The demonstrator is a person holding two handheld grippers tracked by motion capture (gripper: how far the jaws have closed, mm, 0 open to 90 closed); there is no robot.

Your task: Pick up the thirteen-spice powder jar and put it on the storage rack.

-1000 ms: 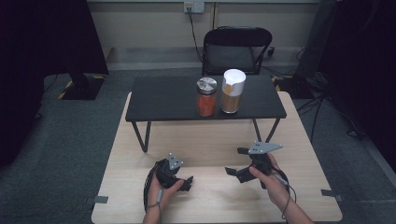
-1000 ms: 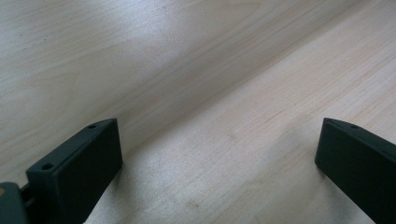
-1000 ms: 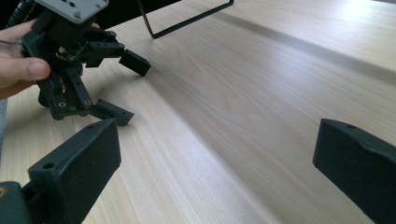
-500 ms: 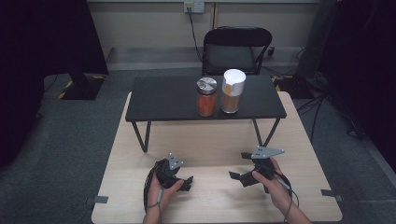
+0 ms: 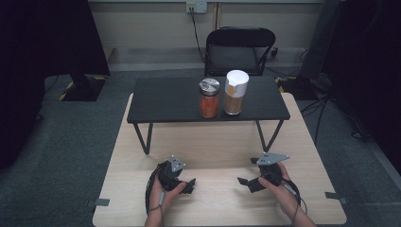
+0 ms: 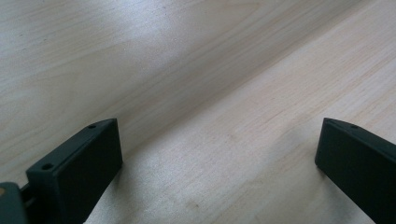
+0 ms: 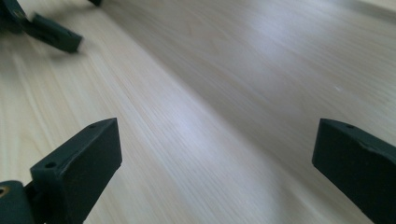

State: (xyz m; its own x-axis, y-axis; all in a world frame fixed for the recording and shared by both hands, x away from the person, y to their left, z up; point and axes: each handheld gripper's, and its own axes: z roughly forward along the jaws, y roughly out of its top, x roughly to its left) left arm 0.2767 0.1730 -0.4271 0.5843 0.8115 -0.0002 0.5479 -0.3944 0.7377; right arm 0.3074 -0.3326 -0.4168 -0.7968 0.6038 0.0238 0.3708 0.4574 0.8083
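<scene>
Both my grippers, left (image 5: pixel 189 184) and right (image 5: pixel 245 182), rest wide open and empty on the wooden table (image 5: pixel 222 146); next I judge a reach forward to the two jars (image 5: pixel 209 98) on the black shelf (image 5: pixel 165 101).

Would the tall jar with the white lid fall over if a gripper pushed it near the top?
Probably. The tall clear jar with the white lid stands upright and is narrow for its height, so a high push may tip it. Its round, smooth sides look slippery, and once down it might roll along the small black table.
</scene>
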